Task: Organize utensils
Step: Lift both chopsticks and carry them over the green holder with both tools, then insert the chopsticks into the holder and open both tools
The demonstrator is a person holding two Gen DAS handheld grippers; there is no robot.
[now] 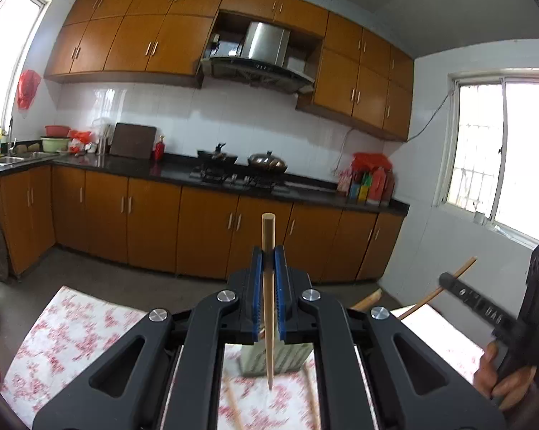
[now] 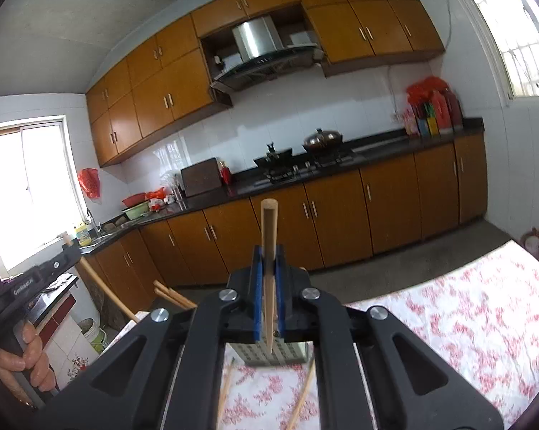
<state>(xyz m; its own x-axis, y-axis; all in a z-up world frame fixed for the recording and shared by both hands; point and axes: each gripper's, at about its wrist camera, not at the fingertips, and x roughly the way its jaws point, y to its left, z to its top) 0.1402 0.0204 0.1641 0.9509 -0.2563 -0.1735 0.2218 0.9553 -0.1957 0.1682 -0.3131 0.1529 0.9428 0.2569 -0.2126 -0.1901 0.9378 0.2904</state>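
While both cameras look level across the kitchen, I have my left gripper (image 1: 268,261) clamped tight on a single wooden chopstick (image 1: 268,286), its blue pads pinching the stick so the blunt end stands above the fingers and the pointed tip hangs below, over the flowered tablecloth (image 1: 72,326). My right gripper (image 2: 268,261) is closed just as tightly on a second chopstick (image 2: 269,286), held the same way. Directly beneath each tip sits a pale patterned holder (image 2: 274,354), mostly hidden behind the gripper bodies, so I cannot tell its shape or whether anything is in it. Two more loose chopsticks (image 2: 303,397) lie on the cloth in front of it, blurred and cut off by the black frame. At the right edge of the left view I see the other gripper with its stick, and a hand (image 1: 502,376) on the handle, partly out of frame.
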